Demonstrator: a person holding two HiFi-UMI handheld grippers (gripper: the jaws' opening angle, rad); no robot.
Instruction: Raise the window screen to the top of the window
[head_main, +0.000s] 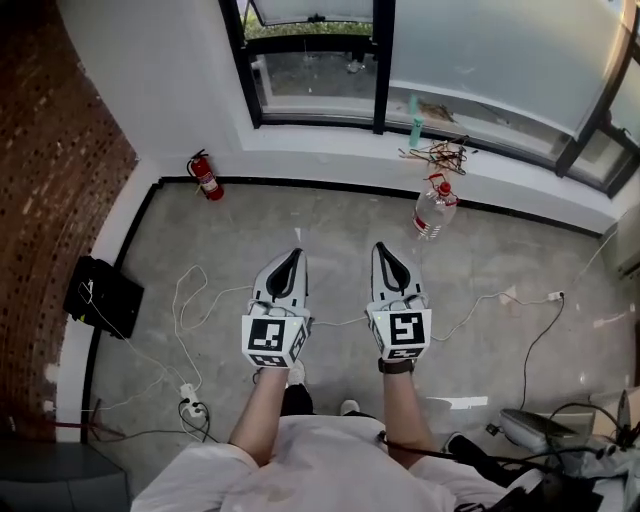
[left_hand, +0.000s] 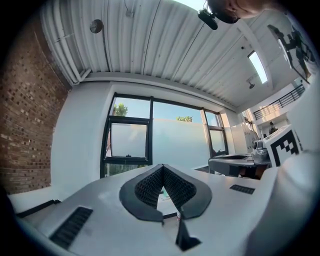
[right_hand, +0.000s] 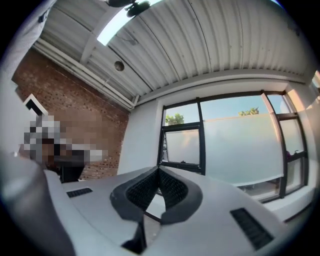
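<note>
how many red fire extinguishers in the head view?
1: the red fire extinguisher sits on the grey concrete floor against the white wall, left of the black-framed window.

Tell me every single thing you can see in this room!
fire extinguisher: one, red, on the floor against the wall below the window
plastic bottle: one, clear with a red cap, on the floor under the sill
tangled wires: one bunch, dark and orange, on the sill
case: one, black, on the floor at the left
cables: several, white, across the floor
power strip: one, white, on the floor near the left
window: one, black frame, far wall
brick wall: one, reddish brown, left side
left gripper: one, white, shut, empty
right gripper: one, white, shut, empty
</note>
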